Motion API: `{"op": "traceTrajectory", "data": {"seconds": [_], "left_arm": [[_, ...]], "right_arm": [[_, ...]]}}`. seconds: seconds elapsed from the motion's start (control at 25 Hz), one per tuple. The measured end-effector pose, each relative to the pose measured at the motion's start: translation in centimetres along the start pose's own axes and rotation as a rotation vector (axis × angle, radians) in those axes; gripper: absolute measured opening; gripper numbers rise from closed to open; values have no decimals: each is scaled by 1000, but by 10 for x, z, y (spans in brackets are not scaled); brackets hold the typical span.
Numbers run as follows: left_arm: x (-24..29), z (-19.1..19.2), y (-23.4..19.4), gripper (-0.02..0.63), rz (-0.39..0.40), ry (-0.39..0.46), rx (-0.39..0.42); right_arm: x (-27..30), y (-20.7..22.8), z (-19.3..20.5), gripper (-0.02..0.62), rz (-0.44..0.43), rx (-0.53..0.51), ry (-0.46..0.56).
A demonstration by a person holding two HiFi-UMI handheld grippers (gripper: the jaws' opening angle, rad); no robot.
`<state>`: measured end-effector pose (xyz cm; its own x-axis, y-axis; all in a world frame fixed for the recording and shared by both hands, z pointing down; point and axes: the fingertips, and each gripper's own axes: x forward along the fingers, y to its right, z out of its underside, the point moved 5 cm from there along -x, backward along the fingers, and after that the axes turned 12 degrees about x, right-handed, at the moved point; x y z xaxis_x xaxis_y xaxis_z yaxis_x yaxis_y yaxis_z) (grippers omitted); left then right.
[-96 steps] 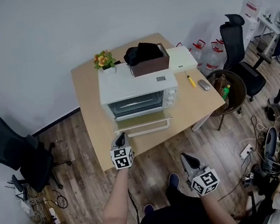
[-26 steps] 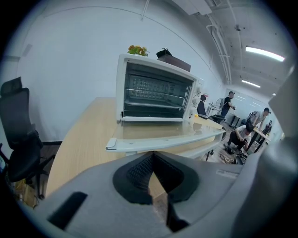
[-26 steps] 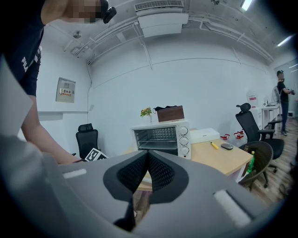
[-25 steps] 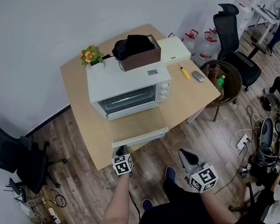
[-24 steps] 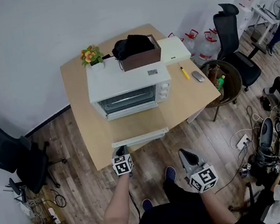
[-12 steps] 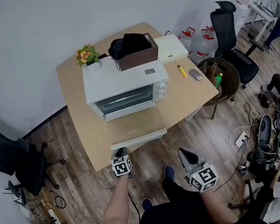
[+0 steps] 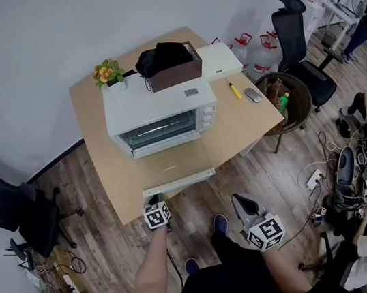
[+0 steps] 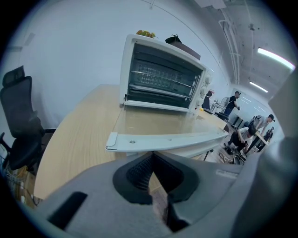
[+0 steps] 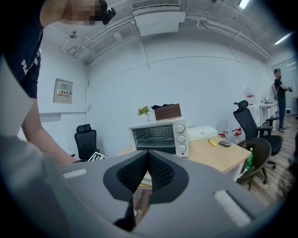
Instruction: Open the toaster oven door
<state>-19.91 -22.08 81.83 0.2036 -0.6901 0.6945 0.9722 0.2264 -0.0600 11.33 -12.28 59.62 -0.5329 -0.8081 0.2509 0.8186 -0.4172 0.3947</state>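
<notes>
Just off the door [image 7: 173, 169], left tongs [image 7: 155, 200]; farther back, right tongs [image 7: 237, 200].

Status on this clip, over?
Left tongs shut, empty; right tongs shut, empty. Toaster oven door open, lying flat. Nothing blocking it.

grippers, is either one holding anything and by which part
Nothing is held: the left gripper and the right gripper both have their jaws shut on nothing.
</notes>
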Motion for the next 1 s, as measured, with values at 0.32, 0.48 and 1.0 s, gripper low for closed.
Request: {"op": "traceTrajectory", "data": {"seconds": [0.32,0.48,1.0], "left_arm": [[4,3,0,-3,-9,-13,-38],[4,4,0,-3,6,-7,-55],[-6,9,-1,-3,43,-8,-73]], "right_arm": [[-2,7,-2,11,6,6,-3],[0,6,0,11,3,9,-8],[3,0,0,11,-14,36,-1]]}}
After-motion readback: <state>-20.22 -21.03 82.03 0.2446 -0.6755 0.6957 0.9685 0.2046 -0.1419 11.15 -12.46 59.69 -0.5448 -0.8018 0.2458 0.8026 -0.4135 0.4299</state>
